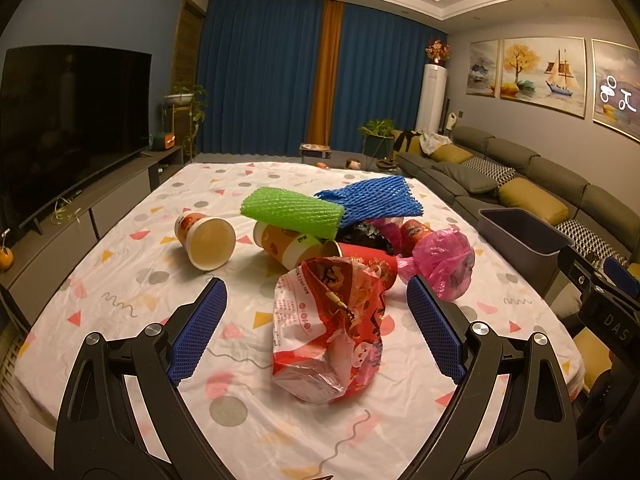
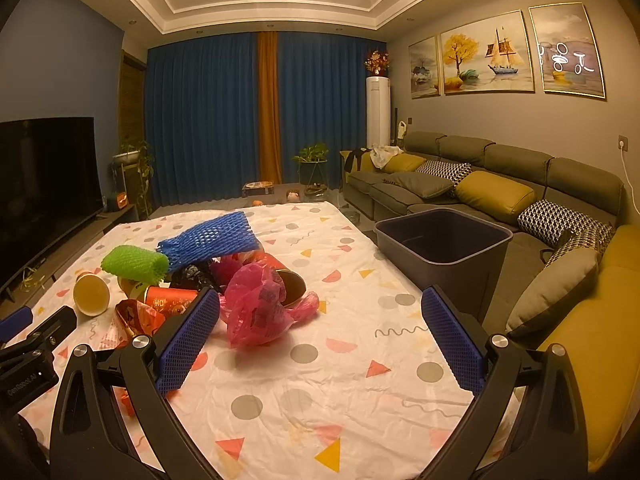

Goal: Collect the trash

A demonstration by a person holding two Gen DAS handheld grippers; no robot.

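Observation:
A pile of trash lies on the patterned tablecloth [image 1: 120, 280]. A crumpled red snack bag [image 1: 328, 332] sits between the wide-apart fingers of my left gripper [image 1: 316, 296], which is open and not touching it. Behind it lie a paper cup [image 1: 206, 240] on its side, a green foam net [image 1: 294, 212], a blue foam net [image 1: 370, 198], a black bag [image 1: 362, 236] and a pink plastic bag [image 1: 442, 260]. My right gripper [image 2: 320, 304] is open over bare cloth, the pink plastic bag [image 2: 260, 304] just past its left finger. A dark grey bin [image 2: 444, 240] stands at the table's right edge.
A grey sofa [image 2: 500, 184] with yellow cushions runs along the right wall behind the bin. A television [image 1: 68, 120] on a low cabinet lines the left side. Blue curtains [image 1: 260, 80] and potted plants stand at the far end. My right gripper's body [image 1: 608, 304] shows at the left wrist view's right edge.

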